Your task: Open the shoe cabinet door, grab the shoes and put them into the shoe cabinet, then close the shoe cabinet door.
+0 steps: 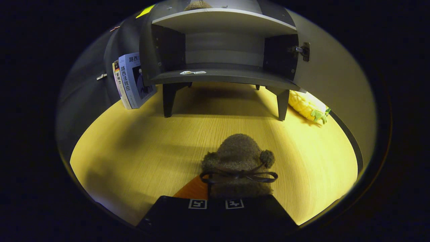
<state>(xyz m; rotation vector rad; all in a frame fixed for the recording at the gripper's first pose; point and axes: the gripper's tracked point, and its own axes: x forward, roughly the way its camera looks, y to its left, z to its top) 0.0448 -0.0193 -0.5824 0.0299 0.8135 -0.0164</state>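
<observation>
The gripper [216, 203] sits low over a wooden tabletop [134, 151]. A brown fuzzy shoe [238, 161], with pom-poms at its sides and a dark bow across its front, projects forward from between the fingers. Whether both fingers press on the shoe cannot be told, since the fingertips are hidden under it and the gripper body covers the shoe's rear part. Only the two square markers on the gripper body are clearly visible.

Beyond the shoe, well apart from it, stands the shoe cabinet [221, 50] on short dark legs. Its door [332, 87] is swung fully open to the right, with a metal hinge [302, 51] visible at the door's inner edge. The lower compartment is open toward the gripper. A small pale label [192, 72] lies on the front lip of the bottom shelf. A second fuzzy brown object [198, 5] rests on the shelf above; what it is cannot be told for sure.

Two books [132, 80] lean against the left outer side of the cabinet. A yellow plush toy [307, 106] lies on the tabletop beside the right front leg, under the open door.
</observation>
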